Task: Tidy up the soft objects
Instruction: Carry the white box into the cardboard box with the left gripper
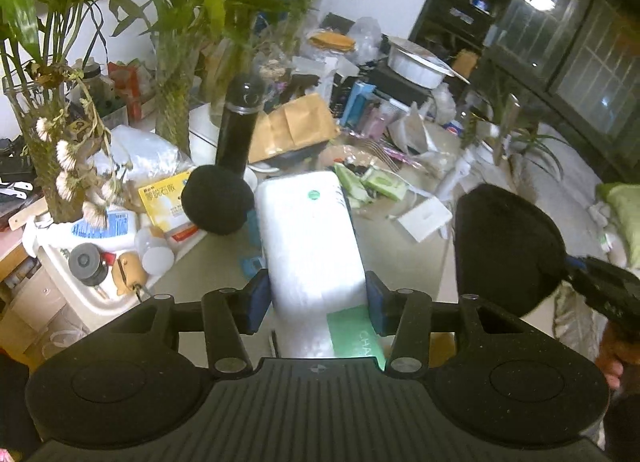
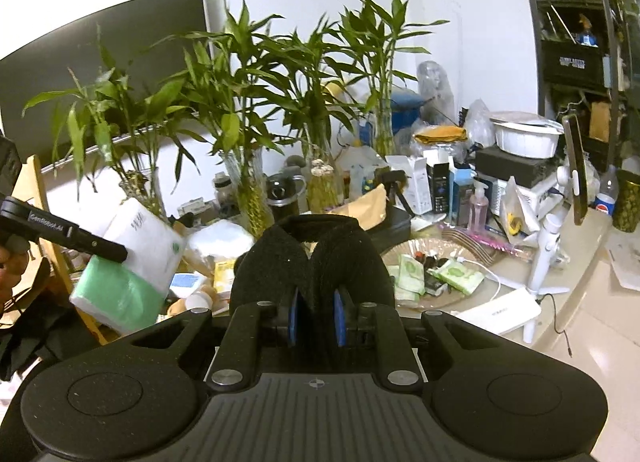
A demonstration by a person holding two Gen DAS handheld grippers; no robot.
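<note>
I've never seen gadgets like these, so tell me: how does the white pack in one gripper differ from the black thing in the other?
The tissue pack is white with a green band, long and blocky; the black foam piece is dark, rounded and fuzzy. The left gripper spans the pack widely; the right gripper pinches the foam narrowly. Both look soft.

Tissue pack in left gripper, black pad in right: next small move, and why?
Probably carry the tissue pack clear of the cluttered table first. The left gripper clamps it aloft, the right gripper pinches the black pad, and no free spot shows.
</note>
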